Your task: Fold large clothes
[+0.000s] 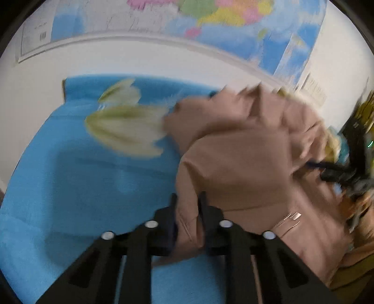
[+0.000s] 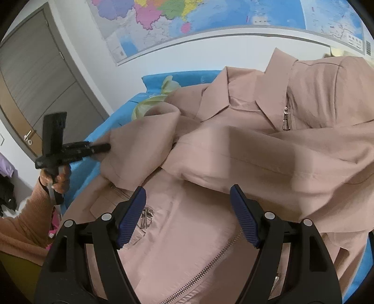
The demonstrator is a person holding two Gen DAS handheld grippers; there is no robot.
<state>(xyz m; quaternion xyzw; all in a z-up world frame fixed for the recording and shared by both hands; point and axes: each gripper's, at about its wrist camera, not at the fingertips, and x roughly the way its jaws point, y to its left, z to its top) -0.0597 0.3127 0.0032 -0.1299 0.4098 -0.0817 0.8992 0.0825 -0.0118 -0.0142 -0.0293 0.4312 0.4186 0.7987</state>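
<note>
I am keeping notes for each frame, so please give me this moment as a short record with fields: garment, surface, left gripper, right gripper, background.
garment: pink jacket with collar and zippers, lying rumpled, one sleeve folded across the front
surface: blue bedsheet with a pale flower print
left gripper: left gripper shut on a fold of the jacket
right gripper: right gripper open, above the jacket front, holding nothing
background: wall map; grey door

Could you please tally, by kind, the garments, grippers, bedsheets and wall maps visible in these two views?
Jacket: 1
Grippers: 2, left gripper and right gripper
Bedsheet: 1
Wall map: 1
Total: 5
</note>
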